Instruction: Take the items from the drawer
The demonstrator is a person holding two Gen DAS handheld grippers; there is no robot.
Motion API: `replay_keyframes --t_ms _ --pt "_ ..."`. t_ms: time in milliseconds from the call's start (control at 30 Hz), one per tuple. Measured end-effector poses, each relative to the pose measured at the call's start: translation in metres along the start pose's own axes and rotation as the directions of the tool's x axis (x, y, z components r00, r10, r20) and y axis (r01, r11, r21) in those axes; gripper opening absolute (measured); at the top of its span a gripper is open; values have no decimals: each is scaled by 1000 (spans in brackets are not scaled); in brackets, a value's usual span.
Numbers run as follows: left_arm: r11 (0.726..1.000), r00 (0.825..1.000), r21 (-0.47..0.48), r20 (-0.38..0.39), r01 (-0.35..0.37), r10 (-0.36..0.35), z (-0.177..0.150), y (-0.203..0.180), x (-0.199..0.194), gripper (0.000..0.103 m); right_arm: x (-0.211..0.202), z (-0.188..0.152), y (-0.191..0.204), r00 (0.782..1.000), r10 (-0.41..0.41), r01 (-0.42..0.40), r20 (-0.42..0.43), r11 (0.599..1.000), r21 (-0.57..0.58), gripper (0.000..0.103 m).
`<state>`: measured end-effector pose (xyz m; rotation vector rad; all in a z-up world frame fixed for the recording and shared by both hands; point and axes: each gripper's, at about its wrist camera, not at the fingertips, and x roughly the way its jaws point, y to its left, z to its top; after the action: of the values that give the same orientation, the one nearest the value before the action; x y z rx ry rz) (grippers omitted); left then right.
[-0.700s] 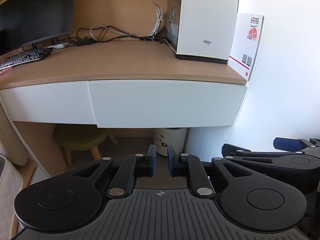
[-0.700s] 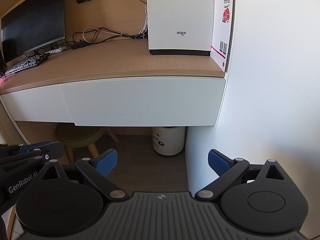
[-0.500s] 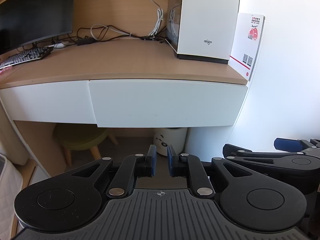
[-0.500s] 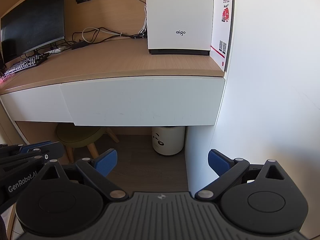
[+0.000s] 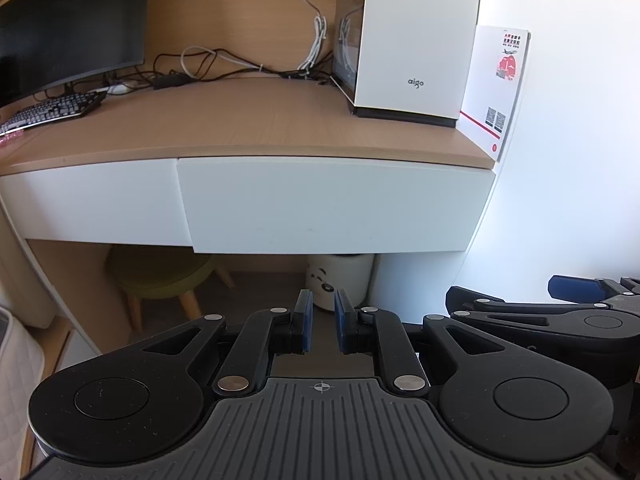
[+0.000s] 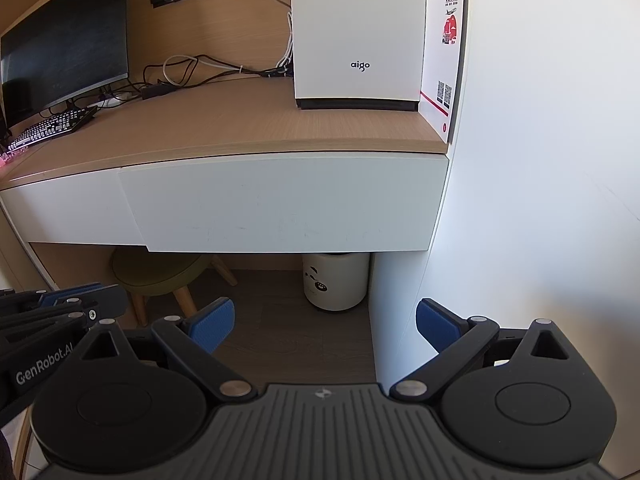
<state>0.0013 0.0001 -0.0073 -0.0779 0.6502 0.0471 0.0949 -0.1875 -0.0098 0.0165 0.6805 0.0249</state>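
Observation:
Two white drawer fronts sit closed under the wooden desktop (image 5: pixel 240 120): a wide right drawer (image 5: pixel 332 204) (image 6: pixel 288 204) and a narrower left drawer (image 5: pixel 92 204). Whatever is inside them is hidden. My left gripper (image 5: pixel 321 326) hangs in front of and below the right drawer, well apart from it, its blue pads nearly together with nothing between them. My right gripper (image 6: pixel 324 324) is held at about the same distance, to the right of the left one, with its blue fingers (image 6: pixel 212 324) spread wide and empty.
On the desk stand a white computer case (image 5: pixel 416 36), a white-and-red card (image 5: pixel 496 88) against the wall, loose cables (image 5: pixel 224 64), a monitor (image 5: pixel 68 24) and a keyboard (image 5: pixel 52 110). Under the desk are a green stool (image 5: pixel 160 272) and a white bin (image 6: pixel 336 280). A white wall (image 6: pixel 540 160) bounds the right side.

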Motion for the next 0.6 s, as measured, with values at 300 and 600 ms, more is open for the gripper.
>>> replay_keyframes --t_ms 300,600 --pt "1000 1000 -2 1 -1 1 0 0 0 15 0 -1 0 1000 -1 1 -1 1000 1 98" --pt "1000 1000 -6 -2 -2 2 -3 0 1 15 2 -1 -2 1000 -4 4 -2 1000 3 98"
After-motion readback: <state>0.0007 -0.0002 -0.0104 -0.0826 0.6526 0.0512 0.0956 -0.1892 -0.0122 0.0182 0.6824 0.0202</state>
